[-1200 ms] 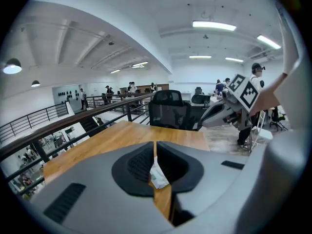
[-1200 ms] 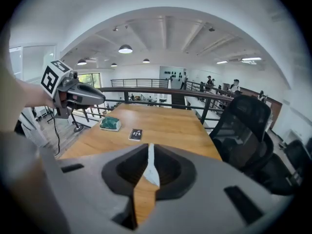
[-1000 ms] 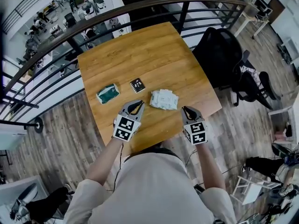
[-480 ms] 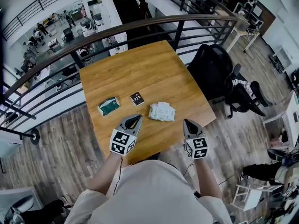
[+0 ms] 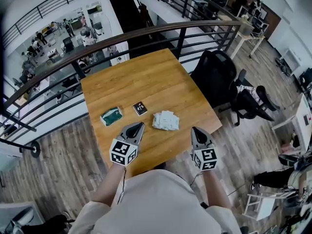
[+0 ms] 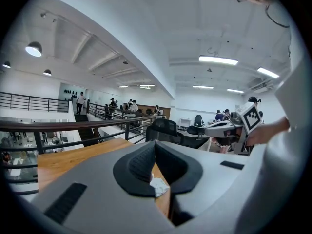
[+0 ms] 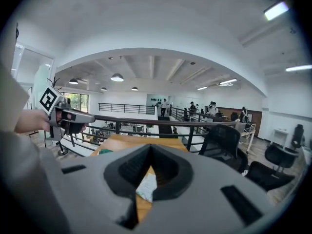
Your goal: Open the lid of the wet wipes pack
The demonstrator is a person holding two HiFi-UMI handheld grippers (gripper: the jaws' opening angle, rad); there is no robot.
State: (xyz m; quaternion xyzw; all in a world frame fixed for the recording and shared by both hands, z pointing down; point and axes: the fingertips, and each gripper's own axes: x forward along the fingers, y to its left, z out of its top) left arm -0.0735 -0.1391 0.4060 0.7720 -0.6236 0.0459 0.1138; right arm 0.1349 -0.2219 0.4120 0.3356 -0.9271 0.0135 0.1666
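We hold both grippers above the near edge of the square light-brown wooden table (image 5: 146,77), and neither touches anything. Our left gripper (image 5: 140,126) has its jaws clenched tip to tip with nothing between them. Our right gripper (image 5: 195,129) is clenched and empty too. The crinkled white wet wipes pack (image 5: 165,120) lies flat on the table just beyond the gap between the two grippers. We cannot tell whether its lid is up or down. On its left in the head view lie a small black square card (image 5: 140,108) and, further out, a soft green and white packet (image 5: 111,116), all three apart. A black office chair (image 5: 219,74) stands off the table's right edge, by a dark metal railing (image 5: 122,40)
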